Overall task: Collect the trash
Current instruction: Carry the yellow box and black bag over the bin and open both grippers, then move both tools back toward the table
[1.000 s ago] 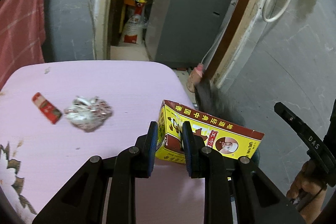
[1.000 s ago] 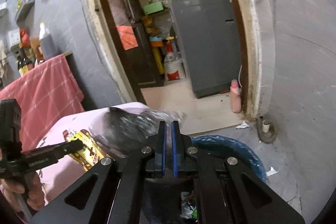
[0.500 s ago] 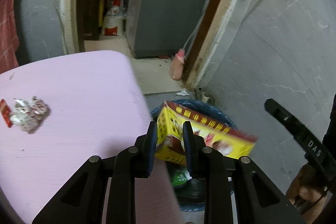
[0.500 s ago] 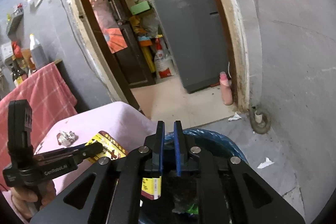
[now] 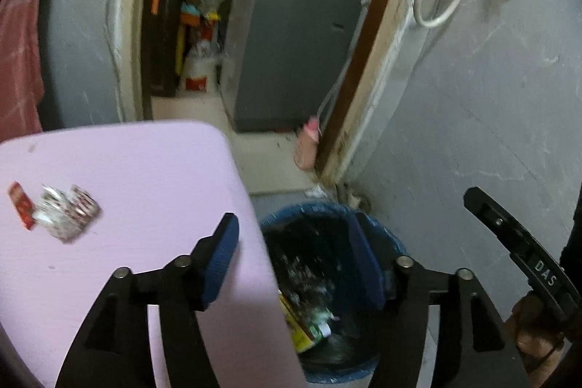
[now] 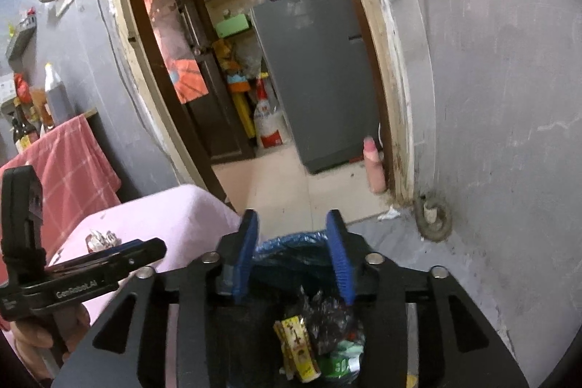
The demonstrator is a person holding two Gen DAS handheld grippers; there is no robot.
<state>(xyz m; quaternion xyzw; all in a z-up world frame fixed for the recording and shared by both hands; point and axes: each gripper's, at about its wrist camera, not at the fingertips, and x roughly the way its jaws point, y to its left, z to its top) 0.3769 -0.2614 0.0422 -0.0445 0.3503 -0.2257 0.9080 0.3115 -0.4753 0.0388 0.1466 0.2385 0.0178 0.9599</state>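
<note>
Trash bin (image 5: 393, 242) sits on the floor just right of the pink surface (image 5: 145, 170), and the yellow box (image 6: 296, 344) lies inside it with a black bag (image 6: 327, 315). Both jaws have just been opening: the left hand-held gripper (image 5: 296, 260) and the right hand-held gripper (image 6: 293, 257) hang released over the bin, nothing between the pads. Far left on the surface, a foil wrapper (image 5: 67, 217) touches a red packet (image 5: 20, 204).

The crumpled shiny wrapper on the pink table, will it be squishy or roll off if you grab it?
The crumpled shiny wrapper looks like thin foil, so it is probably very light and would squash easily. Its lumpy, flattened shape suggests it would skid rather than roll. Blur hides the finer detail.
</note>
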